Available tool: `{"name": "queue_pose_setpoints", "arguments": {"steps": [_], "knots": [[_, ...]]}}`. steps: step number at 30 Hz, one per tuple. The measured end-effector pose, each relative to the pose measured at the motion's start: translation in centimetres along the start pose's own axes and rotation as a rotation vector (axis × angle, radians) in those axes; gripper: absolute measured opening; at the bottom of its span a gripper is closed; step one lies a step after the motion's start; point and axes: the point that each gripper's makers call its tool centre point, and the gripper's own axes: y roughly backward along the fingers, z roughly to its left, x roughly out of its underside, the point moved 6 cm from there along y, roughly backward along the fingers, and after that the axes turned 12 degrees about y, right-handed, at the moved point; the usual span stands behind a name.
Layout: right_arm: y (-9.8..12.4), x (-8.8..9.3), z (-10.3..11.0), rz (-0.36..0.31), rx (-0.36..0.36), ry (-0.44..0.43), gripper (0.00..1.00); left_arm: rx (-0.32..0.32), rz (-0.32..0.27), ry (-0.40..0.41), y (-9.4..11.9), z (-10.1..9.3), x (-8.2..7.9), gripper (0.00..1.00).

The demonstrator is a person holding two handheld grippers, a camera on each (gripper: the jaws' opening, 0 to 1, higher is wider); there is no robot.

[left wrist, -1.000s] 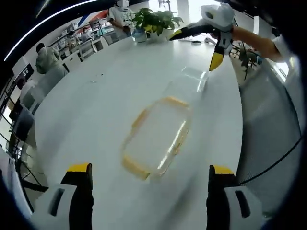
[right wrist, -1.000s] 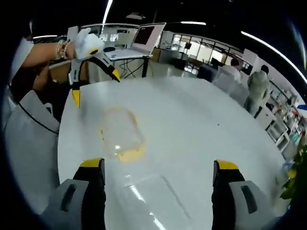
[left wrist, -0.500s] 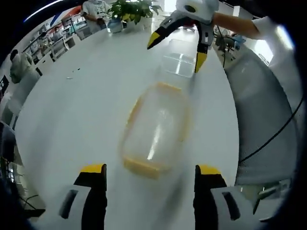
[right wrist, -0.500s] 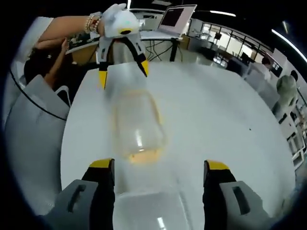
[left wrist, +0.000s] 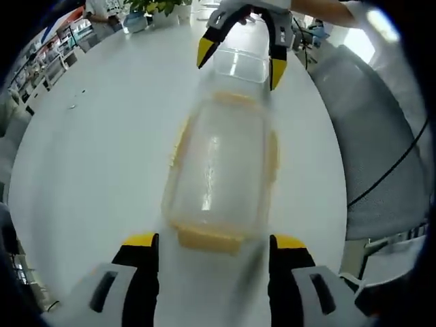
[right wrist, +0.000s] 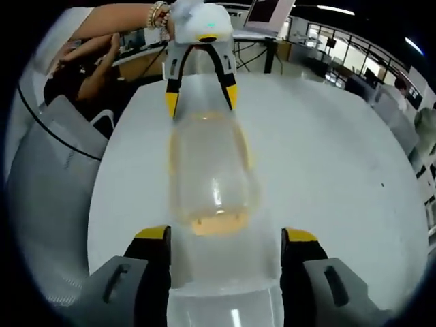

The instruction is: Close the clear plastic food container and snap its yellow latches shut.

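On the white table (left wrist: 82, 170), the container (left wrist: 221, 174) is lying lengthwise straight ahead of both grippers, the left gripper (left wrist: 214, 248) reaching its near yellow latch (left wrist: 208, 238), the right gripper (right wrist: 225, 242) facing the far end, both spread apart and empty.

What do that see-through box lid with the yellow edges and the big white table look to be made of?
The lid looks like clear, glossy plastic: the table shows through it and it catches highlights. Its yellow latches seem opaque plastic. The table looks smooth, white, probably laminate.
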Motion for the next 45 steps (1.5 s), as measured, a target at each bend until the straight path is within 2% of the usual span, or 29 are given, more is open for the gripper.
{"name": "queue_pose_setpoints", "arguments": {"steps": [4, 11, 15, 19, 23, 27, 32, 39, 45], "knots": [[-0.8, 0.2, 0.0, 0.006, -0.017, 0.014, 0.6, -0.012, 0.01, -0.017, -0.1, 0.5, -0.1, 0.57], [-1.9, 0.3, 0.2, 0.018, -0.033, 0.044, 0.55, 0.002, 0.019, -0.036, -0.5, 0.6, -0.3, 0.51], [-1.9, 0.2, 0.2, 0.012, -0.032, 0.067, 0.46, 0.006, 0.023, -0.056, -0.5, 1.0, -0.1, 0.48], [-2.2, 0.2, 0.7, 0.018, -0.037, 0.098, 0.51, -0.004, 0.039, -0.08, -0.8, 1.1, 0.2, 0.43], [-2.5, 0.0, 0.9, 0.018, -0.034, 0.134, 0.44, -0.004, 0.038, -0.09, -0.9, 1.1, 0.3, 0.38], [-2.8, -0.1, 0.9, 0.034, -0.025, 0.158, 0.42, -0.002, 0.035, -0.1, -0.9, 1.1, 0.2, 0.35], [-3.1, 0.0, 1.0, 0.059, -0.027, 0.176, 0.36, -0.007, 0.038, -0.103, -0.9, 1.3, 0.3, 0.34], [-3.4, -0.2, 0.8, 0.092, -0.026, 0.223, 0.37, -0.001, 0.048, -0.108, -1.0, 0.7, 0.2, 0.34], [-3.5, -0.3, 0.5, 0.099, -0.051, 0.226, 0.36, 0.013, 0.059, -0.099, -1.0, 0.4, 0.2, 0.34]]}}
